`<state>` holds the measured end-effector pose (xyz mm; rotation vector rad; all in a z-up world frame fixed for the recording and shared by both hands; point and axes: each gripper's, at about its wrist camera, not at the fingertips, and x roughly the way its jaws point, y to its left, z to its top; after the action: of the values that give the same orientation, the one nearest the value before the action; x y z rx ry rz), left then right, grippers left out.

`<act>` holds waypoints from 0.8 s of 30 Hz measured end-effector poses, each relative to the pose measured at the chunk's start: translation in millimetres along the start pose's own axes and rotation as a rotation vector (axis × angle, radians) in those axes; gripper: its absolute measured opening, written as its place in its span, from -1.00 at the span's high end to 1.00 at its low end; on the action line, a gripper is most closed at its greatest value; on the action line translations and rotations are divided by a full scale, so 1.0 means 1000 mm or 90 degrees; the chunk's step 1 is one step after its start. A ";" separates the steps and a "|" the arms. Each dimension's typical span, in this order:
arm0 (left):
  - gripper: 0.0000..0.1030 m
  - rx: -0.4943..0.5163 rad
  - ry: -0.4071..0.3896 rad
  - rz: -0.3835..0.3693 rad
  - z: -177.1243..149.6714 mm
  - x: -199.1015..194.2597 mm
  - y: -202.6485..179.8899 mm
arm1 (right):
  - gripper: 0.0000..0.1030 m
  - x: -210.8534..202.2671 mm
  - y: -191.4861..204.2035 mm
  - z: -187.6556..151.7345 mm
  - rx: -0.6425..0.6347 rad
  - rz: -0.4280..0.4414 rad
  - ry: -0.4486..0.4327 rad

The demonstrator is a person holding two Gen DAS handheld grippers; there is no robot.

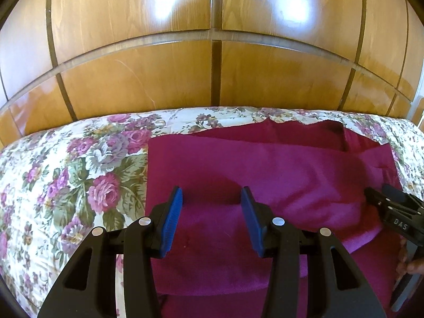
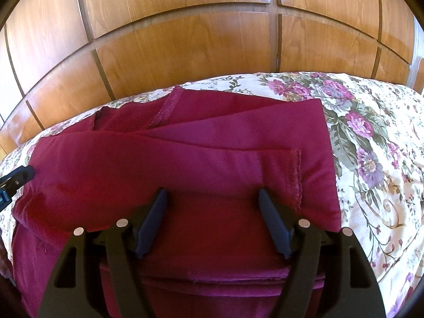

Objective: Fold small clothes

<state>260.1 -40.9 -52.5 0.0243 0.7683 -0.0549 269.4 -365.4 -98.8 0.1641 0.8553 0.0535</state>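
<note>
The magenta garment [image 1: 265,164] is laid in folded layers on the floral bedspread [image 1: 79,172], its folded edge brought to the far side. The left gripper [image 1: 212,198] is held apart over the near fold, nothing pinched; the right gripper [image 2: 213,198] likewise, probably because the fold has been set down.

Matt magenta knit garment [image 1: 265,164], floral cotton bedspread [image 1: 79,175], glossy wooden panels [image 1: 159,74]
</note>
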 end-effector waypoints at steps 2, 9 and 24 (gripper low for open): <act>0.12 0.002 -0.001 0.001 0.001 0.003 0.000 | -0.42 0.000 0.000 0.000 0.000 0.001 0.000; 0.12 0.005 0.004 0.002 0.005 0.015 0.002 | -0.45 0.001 0.001 -0.001 0.000 0.001 -0.001; -0.32 -0.046 0.056 -0.011 -0.002 0.022 0.020 | -0.51 0.003 0.003 -0.001 -0.006 0.001 0.001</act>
<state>275.7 -22.0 -69.8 -0.0491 0.8573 -0.0420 270.8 -361.9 -101.1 0.1555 0.8560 0.0594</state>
